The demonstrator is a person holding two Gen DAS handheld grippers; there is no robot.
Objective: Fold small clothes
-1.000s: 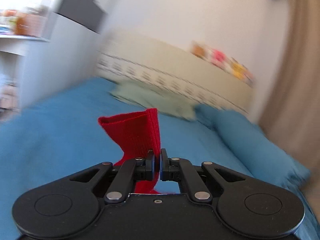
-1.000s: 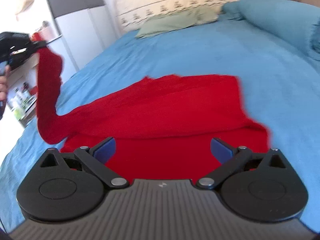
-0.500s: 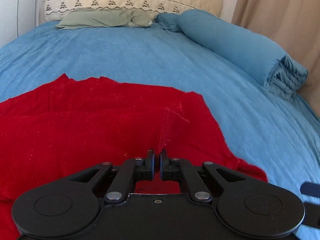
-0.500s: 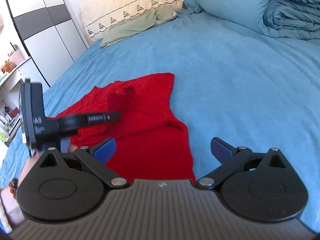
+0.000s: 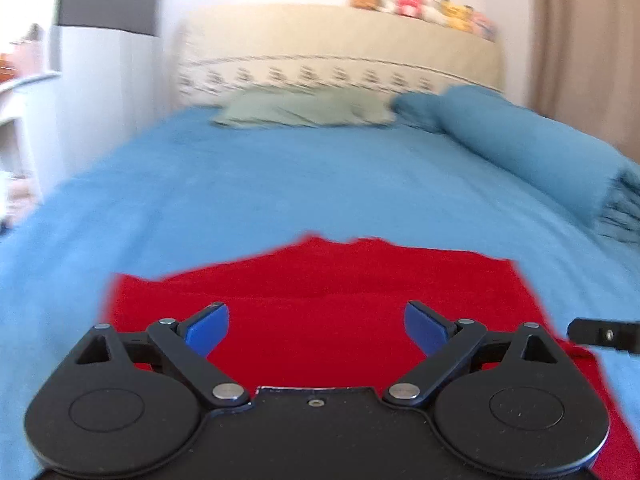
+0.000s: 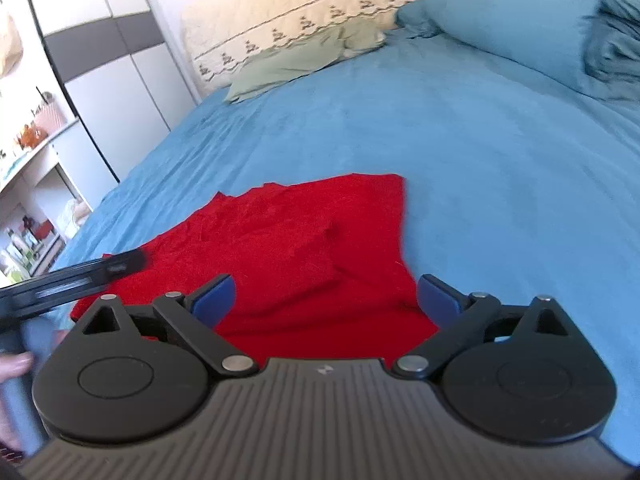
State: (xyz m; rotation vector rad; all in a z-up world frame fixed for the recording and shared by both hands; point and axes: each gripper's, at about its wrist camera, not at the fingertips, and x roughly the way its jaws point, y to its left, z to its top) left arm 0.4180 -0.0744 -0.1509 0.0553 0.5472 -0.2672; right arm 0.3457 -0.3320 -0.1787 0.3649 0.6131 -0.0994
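A red knitted garment (image 5: 320, 280) lies flat on the blue bedspread (image 5: 280, 184), its near part doubled over itself. My left gripper (image 5: 316, 324) hovers over its near edge; its jaws are opening wide and the blue pads hold nothing. In the right wrist view the same garment (image 6: 304, 240) spreads ahead, and my right gripper (image 6: 326, 300) stands open above its near edge, gripping nothing. The left gripper (image 6: 80, 280) shows as a blurred black bar at the left. A black tip of the right gripper (image 5: 604, 336) pokes in from the right edge.
A rolled blue duvet (image 6: 540, 36) lies along the right side of the bed. A green pillow (image 5: 304, 108) rests against the cream headboard (image 5: 340, 52). A white wardrobe (image 6: 104, 64) and cluttered shelves (image 6: 32, 216) stand left of the bed. A beige curtain (image 5: 580, 40) hangs at the right.
The left gripper, first holding a red sleeve up, brought it down over the garment, let go and opened. The right gripper shifted and stayed open. The garment now lies folded over.
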